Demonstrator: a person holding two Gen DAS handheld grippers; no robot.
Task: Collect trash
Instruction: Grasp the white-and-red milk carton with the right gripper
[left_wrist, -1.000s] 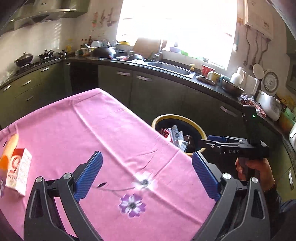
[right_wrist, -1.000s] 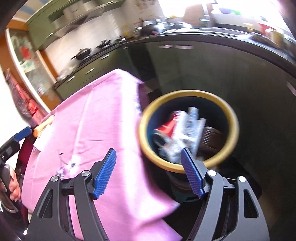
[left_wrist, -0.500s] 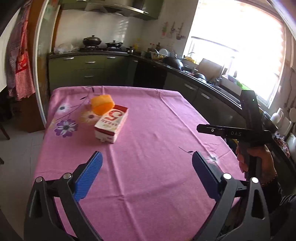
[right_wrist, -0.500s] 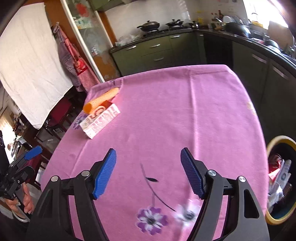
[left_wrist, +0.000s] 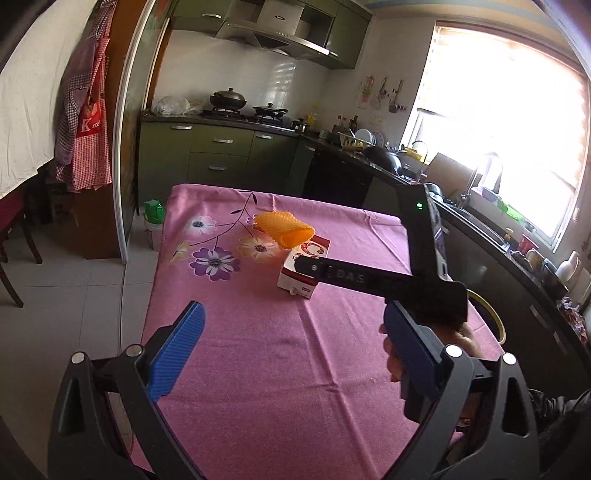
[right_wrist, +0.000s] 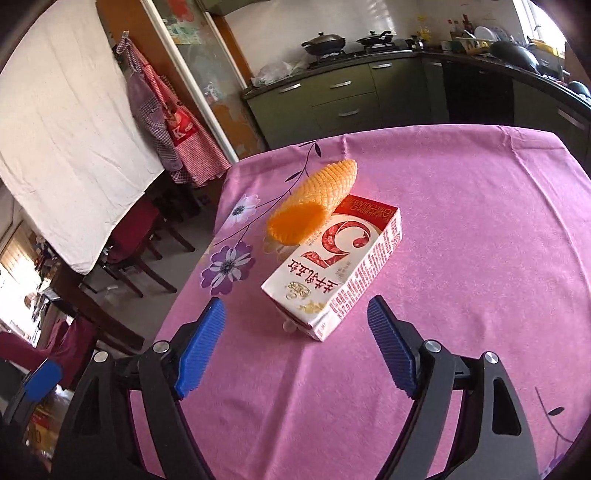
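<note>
A white and red milk carton (right_wrist: 340, 266) lies flat on the pink flowered tablecloth (right_wrist: 480, 258). An orange foam fruit net (right_wrist: 314, 203) rests on its far end. My right gripper (right_wrist: 295, 350) is open and empty, just short of the carton's near end. In the left wrist view the carton (left_wrist: 306, 266) and net (left_wrist: 284, 227) lie mid-table, and the right gripper's body (left_wrist: 369, 277) reaches over them. My left gripper (left_wrist: 295, 354) is open and empty above the near part of the cloth.
The yellow rim of the trash bin (left_wrist: 487, 314) shows past the table's right edge. Green kitchen cabinets (left_wrist: 221, 155) and a counter run behind and to the right. Dark chairs (right_wrist: 136, 251) stand left of the table. A white bucket (left_wrist: 153, 229) stands on the floor.
Both grippers have swung away from the trash bin toward the carton and net. The right gripper has come close to the carton's near end. Both stay open.
</note>
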